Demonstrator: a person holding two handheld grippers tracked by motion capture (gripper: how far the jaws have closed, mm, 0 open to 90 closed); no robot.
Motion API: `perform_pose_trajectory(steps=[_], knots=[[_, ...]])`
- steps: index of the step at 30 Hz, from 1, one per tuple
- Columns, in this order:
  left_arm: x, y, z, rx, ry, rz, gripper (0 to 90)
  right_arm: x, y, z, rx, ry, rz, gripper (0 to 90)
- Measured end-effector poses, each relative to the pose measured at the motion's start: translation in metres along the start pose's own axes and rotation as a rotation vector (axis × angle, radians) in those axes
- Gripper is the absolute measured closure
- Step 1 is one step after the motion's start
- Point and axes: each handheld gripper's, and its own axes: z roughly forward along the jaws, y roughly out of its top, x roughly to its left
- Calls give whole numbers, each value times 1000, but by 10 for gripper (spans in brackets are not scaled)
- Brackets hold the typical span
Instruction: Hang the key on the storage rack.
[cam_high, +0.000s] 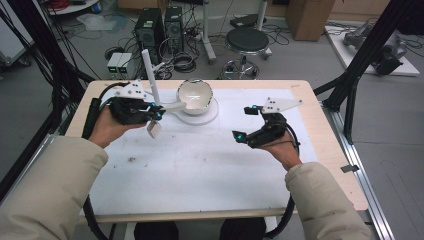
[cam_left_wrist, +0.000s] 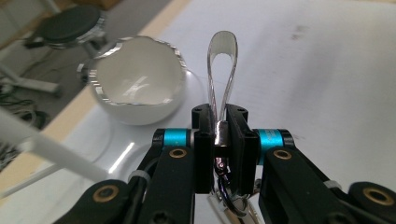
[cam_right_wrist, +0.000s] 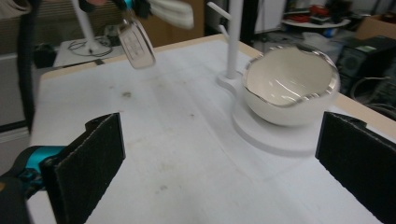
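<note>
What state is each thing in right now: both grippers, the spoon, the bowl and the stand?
Left gripper: shut on the spoon's handle, held above the table.
Right gripper: open, nothing between its jaws.
Spoon: metal, clamped edge-on, off the table.
Bowl: white with a jagged silver rim, upright, nothing visible inside, sitting on the stand's base.
Stand: white, post upright, round base flat on the mat.

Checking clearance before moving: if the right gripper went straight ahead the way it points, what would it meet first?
Probably the white bowl on its white base, ahead of the open right gripper; depth is uncertain.
</note>
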Motion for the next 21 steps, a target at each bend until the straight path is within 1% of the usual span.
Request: perform_pose_trajectory(steps=[1, 2, 3, 5, 6, 8, 9, 10, 11, 14, 15, 17, 18, 19, 21], knots=[[3, -2, -3, -15, 21, -16, 816, 0, -6, -5, -4, -24, 7, 5], [6, -3, -6, -30, 38, -32, 816, -2, -11, -9, 5, -38, 11, 5], [9, -6, -8, -46, 51, -48, 816, -3, -16, -14, -5, -62, 9, 5], [14, -10, -12, -67, 83, -80, 816, -5, -27, -23, -30, -87, 37, 5], [17, -13, -13, -76, 87, -96, 816, -6, -31, -28, -30, -104, 52, 5], [21, -17, -15, -80, 113, -113, 816, -8, -39, -36, -39, -143, 54, 5], [23, -19, -15, -84, 117, -122, 816, -9, -43, -39, -49, -159, 60, 5], [24, -21, -16, -91, 130, -132, 816, -9, -46, -43, -55, -175, 70, 5], [25, -22, -16, -96, 144, -139, 816, -10, -49, -46, -58, -192, 70, 5], [29, -25, -16, -112, 168, -160, 816, -10, -59, -53, -76, -225, 90, 5], [31, -26, -16, -115, 176, -163, 816, -10, -62, -54, -86, -237, 83, 5], [33, -28, -16, -120, 187, -190, 816, -9, -70, -58, -98, -253, 94, 5], [35, -29, -15, -116, 200, -201, 816, -8, -74, -59, -105, -261, 94, 5], [36, -30, -15, -121, 204, -209, 816, -9, -77, -60, -113, -271, 86, 5], [38, -30, -15, -133, 219, -215, 816, -8, -83, -63, -117, -283, 96, 5]])
